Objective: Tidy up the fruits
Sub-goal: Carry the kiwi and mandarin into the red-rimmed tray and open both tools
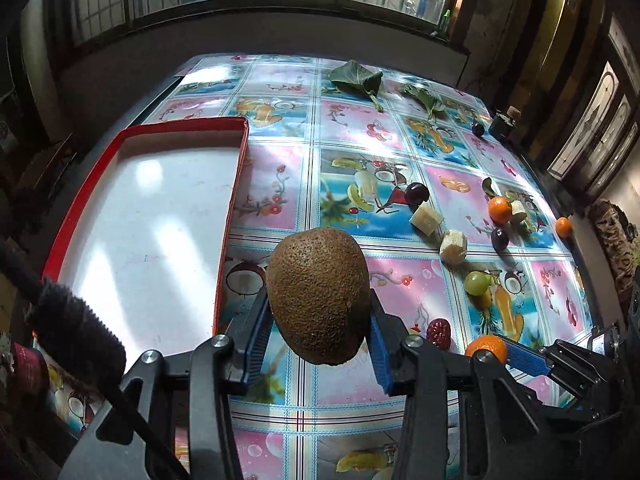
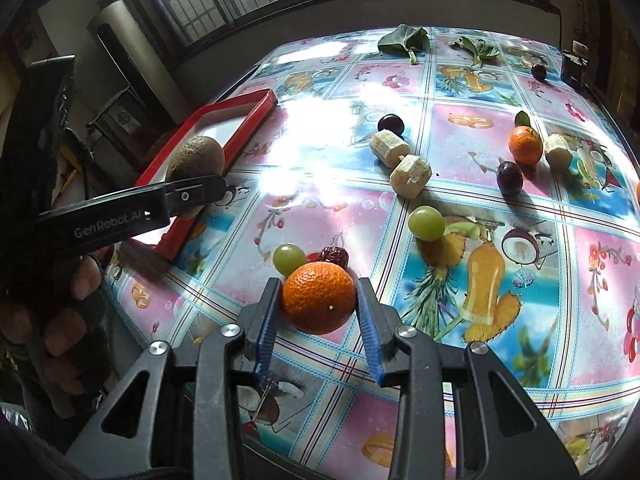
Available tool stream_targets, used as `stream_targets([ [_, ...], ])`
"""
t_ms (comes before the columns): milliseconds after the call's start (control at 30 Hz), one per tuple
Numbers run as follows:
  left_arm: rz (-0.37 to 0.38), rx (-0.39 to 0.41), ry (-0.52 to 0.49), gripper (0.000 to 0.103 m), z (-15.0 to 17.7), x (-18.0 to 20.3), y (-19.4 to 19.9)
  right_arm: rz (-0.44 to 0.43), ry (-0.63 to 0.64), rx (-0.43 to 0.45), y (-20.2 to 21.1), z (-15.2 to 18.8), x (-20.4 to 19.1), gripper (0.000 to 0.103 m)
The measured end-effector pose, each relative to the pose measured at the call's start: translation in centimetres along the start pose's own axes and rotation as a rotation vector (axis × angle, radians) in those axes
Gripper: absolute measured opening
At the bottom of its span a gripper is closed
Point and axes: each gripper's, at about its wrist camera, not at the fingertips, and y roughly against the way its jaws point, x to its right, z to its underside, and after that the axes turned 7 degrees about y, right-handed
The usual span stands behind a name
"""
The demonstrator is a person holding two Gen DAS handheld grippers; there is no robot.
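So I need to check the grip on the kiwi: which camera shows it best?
The left wrist view: the kiwi fills the middle, clamped between the left gripper pads. The right wrist view shows it only small and off to one side, partly behind a finger, over the red tray.

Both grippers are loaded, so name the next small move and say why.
Probably carry the kiwi in the left gripper left, over the red tray: its pads already clamp it, and nothing lies in the tray's visible part.
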Motion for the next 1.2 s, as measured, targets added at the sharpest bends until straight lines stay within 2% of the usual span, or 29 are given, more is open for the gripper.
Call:
stream_targets([
  [867,-0.126,0.071,0.162,0.044,0.4,-9.7,3.7,-0.075,0.162,-0.013,-2.1,-2.9,-8.2,0.039],
  [1200,-0.193,0.061,0.218,0.044,-0.2,-13.4,3.1,-0.156,0.225,-0.016,-5.1,-5.7,-12.2,0.039],
])
